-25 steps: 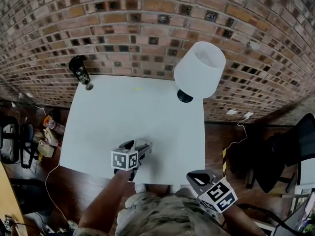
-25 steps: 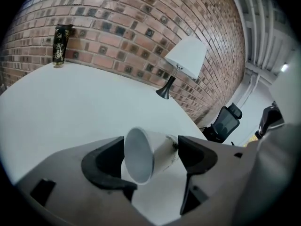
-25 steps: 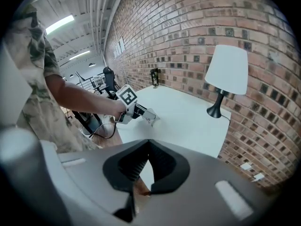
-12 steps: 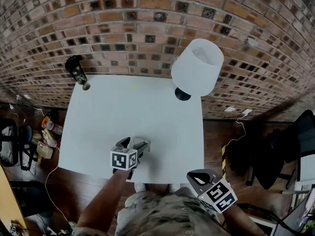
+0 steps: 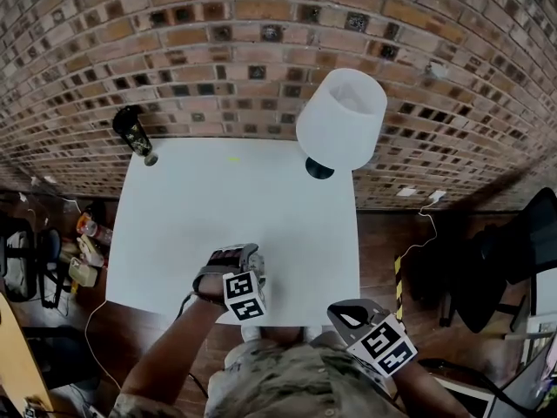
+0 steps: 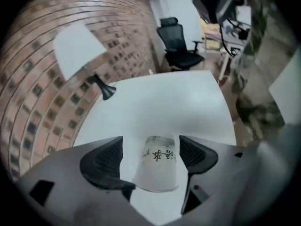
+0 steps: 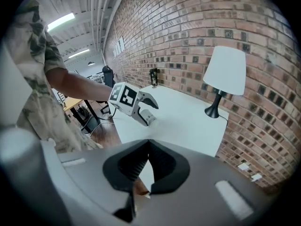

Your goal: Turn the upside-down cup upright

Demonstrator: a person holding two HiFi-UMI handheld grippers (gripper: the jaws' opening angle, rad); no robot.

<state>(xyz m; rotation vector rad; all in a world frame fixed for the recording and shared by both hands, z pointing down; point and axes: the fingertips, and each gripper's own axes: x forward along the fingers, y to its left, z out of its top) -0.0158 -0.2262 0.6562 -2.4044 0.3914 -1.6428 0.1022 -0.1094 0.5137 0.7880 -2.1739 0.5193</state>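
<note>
On the white square table [image 5: 218, 198], at about 6 o'clock close to the near edge, the left gripper [image 6: 151, 147] reaches in with its jaws spread. Between them stands the task's thing, a pale, translucent tapered paper cup with dark printed characters [image 6: 157, 164]. In the left gripper view the cup's narrow closed end is uppermost and its wide mouth rests on the tabletop, so it is not yet turned upright. The pad at 9 o'clock of the cup stands clearly apart from its wall. The pad at 3 o'clock sits just beside the wall without pressing on it, so the cup stands free. From the head view the cup is hidden under that gripper, whose square-marker cube [image 5: 244, 296] hangs over the table's near edge. The right gripper [image 7: 148, 142] is off the table at about 5 o'clock, near the person's body, with its dark jaws brought together at the tips and nothing between them. At 1 o'clock on the table stands a lamp with a white conical shade and a black base [image 5: 341, 120]. A small dark cylindrical object [image 5: 135, 129] stands at the 11 o'clock corner. A brown brick wall [image 5: 261, 24] runs along the far side at 12 o'clock, and a black office chair [image 6: 181, 46] stands on the floor beyond the table's 3 o'clock edge.
</note>
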